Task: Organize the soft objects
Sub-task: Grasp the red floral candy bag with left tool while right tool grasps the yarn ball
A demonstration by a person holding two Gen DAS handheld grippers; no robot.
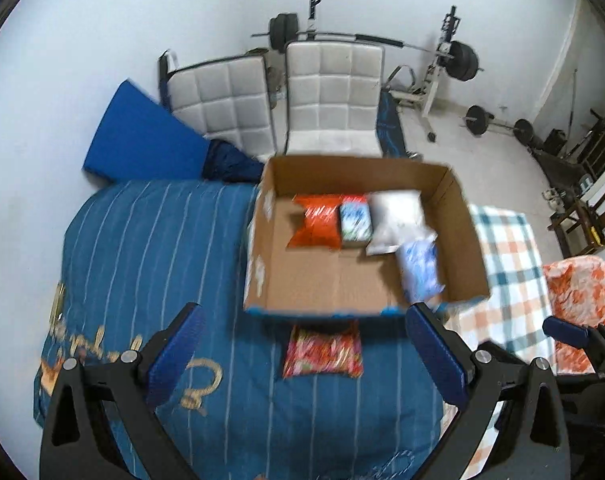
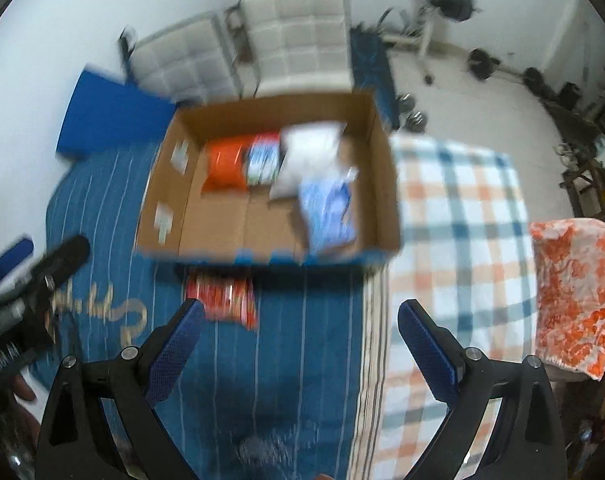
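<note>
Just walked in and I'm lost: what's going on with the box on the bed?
A person holds a two-finger claw in each hand, packing soft packets into the cardboard box on the blue bedspread. Four are already inside, among them an orange packet and a pale blue packet. One red packet lies outside. The left claw and right claw are open and hold nothing.

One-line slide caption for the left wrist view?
Open left gripper above red packet on blue bedspread; cardboard box holds four soft packs.

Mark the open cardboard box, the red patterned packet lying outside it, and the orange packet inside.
open cardboard box (image 1: 258, 240), left wrist view, left wall.
red patterned packet (image 1: 322, 350), left wrist view, middle.
orange packet (image 2: 224, 168), right wrist view, middle.
</note>
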